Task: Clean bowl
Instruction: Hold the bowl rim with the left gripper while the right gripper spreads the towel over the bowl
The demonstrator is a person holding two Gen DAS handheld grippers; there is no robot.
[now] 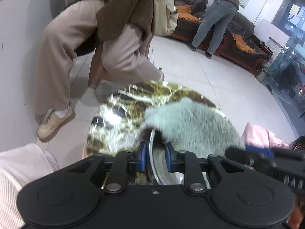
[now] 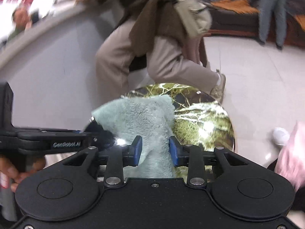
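You are mid-clean: your left tongs (image 1: pixel 156 153) are clenched on the rim of the steel bowl (image 1: pixel 152 164), held tilted over the marbled round surface (image 1: pixel 114 126), and the green cloth (image 2: pixel 144 122) is draped over it, so wiping remains. Your right tongs (image 2: pixel 155 150) angle downward, and whether their pads grip the cloth between them I cannot tell.

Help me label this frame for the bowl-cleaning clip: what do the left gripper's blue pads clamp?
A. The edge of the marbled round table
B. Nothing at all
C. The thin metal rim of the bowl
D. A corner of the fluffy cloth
C: in the left wrist view the left gripper has its blue pads on either side of the bowl, on its thin shiny rim, while the fluffy cloth lies over the bowl beyond them.
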